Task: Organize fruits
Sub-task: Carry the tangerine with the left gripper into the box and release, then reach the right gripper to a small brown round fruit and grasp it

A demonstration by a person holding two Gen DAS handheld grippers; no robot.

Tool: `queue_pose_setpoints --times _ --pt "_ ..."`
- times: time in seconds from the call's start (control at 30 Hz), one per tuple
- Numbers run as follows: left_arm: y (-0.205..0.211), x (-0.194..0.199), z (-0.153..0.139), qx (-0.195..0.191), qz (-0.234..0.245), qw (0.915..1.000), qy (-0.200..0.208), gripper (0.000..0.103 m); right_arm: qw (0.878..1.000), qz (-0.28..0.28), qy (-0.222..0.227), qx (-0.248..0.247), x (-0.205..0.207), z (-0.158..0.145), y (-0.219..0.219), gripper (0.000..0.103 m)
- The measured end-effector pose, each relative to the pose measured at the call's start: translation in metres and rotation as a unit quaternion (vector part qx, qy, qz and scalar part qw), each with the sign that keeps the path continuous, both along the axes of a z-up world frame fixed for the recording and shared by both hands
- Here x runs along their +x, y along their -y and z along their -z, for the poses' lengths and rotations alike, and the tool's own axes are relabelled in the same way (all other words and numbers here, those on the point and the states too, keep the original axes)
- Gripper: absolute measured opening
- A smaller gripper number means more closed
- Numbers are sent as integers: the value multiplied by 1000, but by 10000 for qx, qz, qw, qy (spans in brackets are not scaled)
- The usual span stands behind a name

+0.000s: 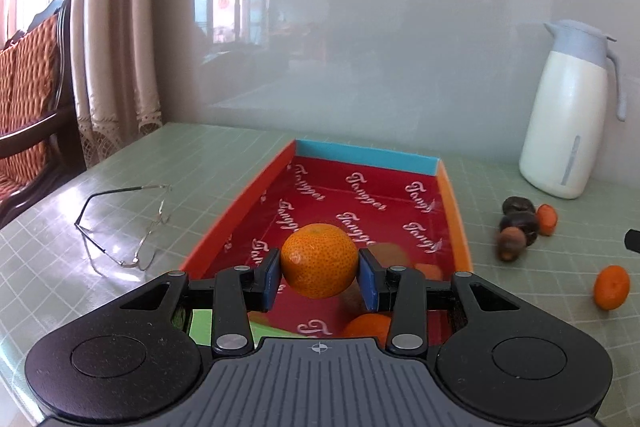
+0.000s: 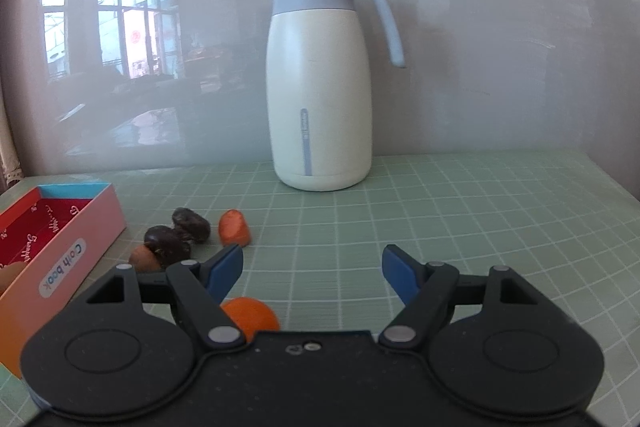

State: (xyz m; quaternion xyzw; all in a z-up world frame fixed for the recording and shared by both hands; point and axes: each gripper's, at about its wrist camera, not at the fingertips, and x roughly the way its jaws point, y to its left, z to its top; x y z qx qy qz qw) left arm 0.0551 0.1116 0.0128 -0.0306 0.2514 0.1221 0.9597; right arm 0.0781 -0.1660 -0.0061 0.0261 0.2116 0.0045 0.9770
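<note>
The long shallow box point(image 1: 454, 203), red inside with white lettering, an orange rim and a blue far wall, lies on the green gridded desk point(image 1: 224, 163) right ahead of my left claw point(image 1: 319, 269). Inside it, near my end, I see part of another orange fruit point(image 1: 366, 325) and a blurred brownish shape behind my right-hand pad; I cannot tell what that is. The far stretch of the box floor is bare.

My left claw is narrowed onto a mandarin point(image 1: 319, 259), both blue pads pressed against its sides, and it hangs above the near part of the box.

My right claw point(image 2: 312, 267) stands wide with nothing between its pads, over the desk. A loose orange fruit point(image 2: 252, 317) lies just under its left finger, close to the claw body. Further ahead and left sit two dark wrinkled fruits point(image 2: 176, 239) touching each other, a brown one point(image 2: 142, 259) beside them, and a small orange fruit point(image 2: 234, 227) just to their right. The box's pink outer side is at the left edge of that view.

A white jug point(image 2: 320, 99) with a pale blue lid stands upright at the back of the desk. A pair of glasses point(image 1: 124, 223) lies left of the box.
</note>
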Motion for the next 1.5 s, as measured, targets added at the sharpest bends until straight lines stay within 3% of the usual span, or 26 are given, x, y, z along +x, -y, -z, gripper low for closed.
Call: queue_pose_setpoints --times 0.17,0.23,0.3,0.43,0.57,0.77,1.5 --pt "-1 2 3 -7 -26 10000 -83 41 10000 -23 5 1 -1 0 -2 77" --pt "1 -1 2 -1 -28 10000 4 50 10000 -16 15 1 -2 0 -2 77" --pt "3 -3 0 73 -97 9999 95 79 10000 -4 17 11 -2 0 -1 77" --pt "5 -5 -2 99 -111 9997 188 83 10000 3 28 31 -3 -1 1 78" --pt "7 -10 -6 162 -176 9991 342 103 10000 -11 43 46 -4 -2 2 78" --pt "6 -11 -7 321 -284 9985 349 103 9999 -74 60 48 -5 -4 0 78" --pt "-20 -21 -3 152 -480 9982 320 103 9966 -802 3 -174 3 2 -67 74"
